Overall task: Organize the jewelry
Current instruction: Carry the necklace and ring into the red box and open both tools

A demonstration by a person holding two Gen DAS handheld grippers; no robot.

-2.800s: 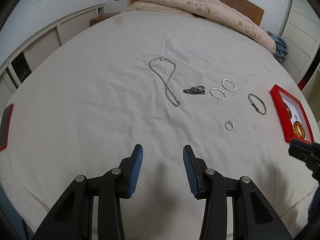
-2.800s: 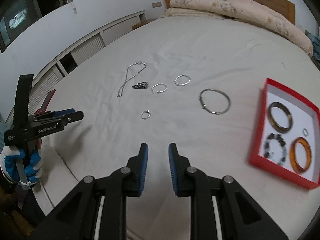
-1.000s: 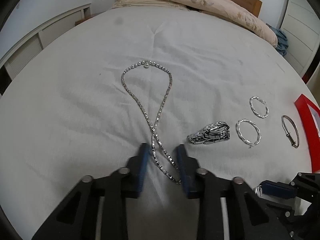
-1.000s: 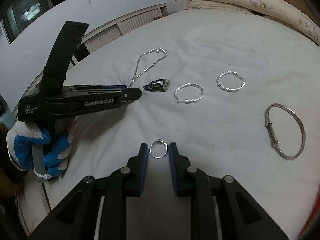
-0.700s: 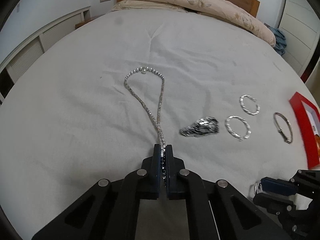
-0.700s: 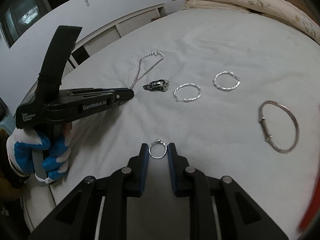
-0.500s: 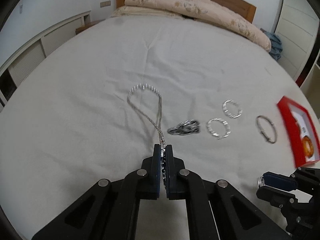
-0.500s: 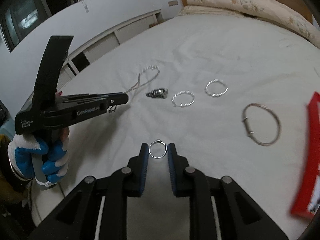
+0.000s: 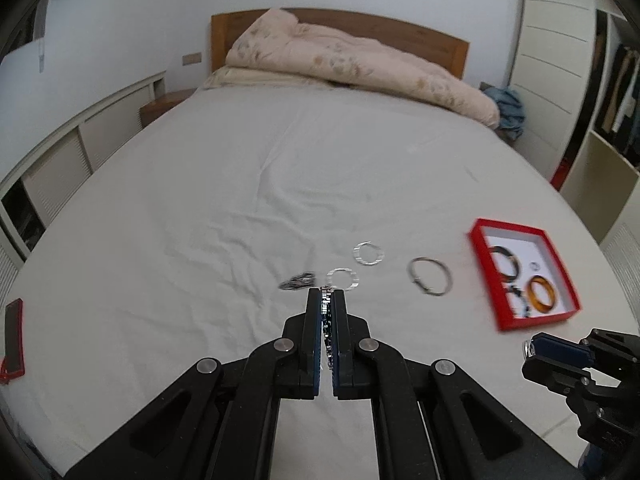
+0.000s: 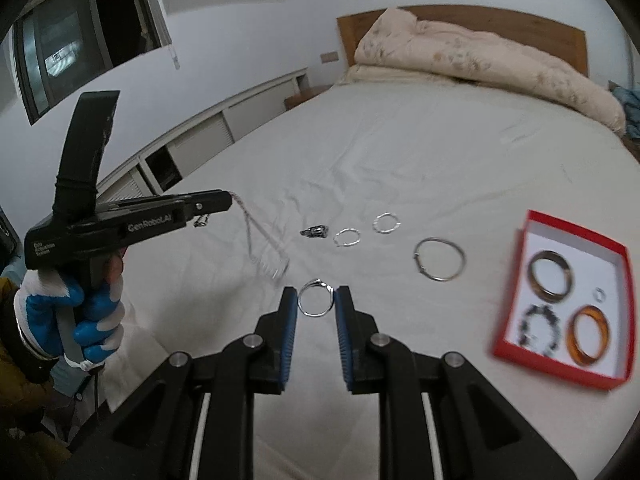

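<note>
The left gripper (image 9: 327,300) is clamped tight on a silver chain necklace (image 10: 260,248), which dangles from its tips above the white bed sheet (image 9: 200,240), while the right gripper (image 10: 316,300) pinches a small silver ring (image 10: 316,298) between its blue pads. Lying on the sheet to the left of the red jewelry box (image 10: 560,368) are a plain silver bangle (image 10: 440,259), two twisted hoops (image 10: 387,223) and (image 10: 347,237), and, farthest from it, a crumpled silver watch (image 10: 315,231). Inside the box sit a dark bangle (image 10: 551,276), an amber bangle (image 10: 589,335), a beaded bracelet (image 10: 538,330) and a tiny ring (image 10: 600,294).

Both wrist views face the bed (image 9: 280,168) (shared).
</note>
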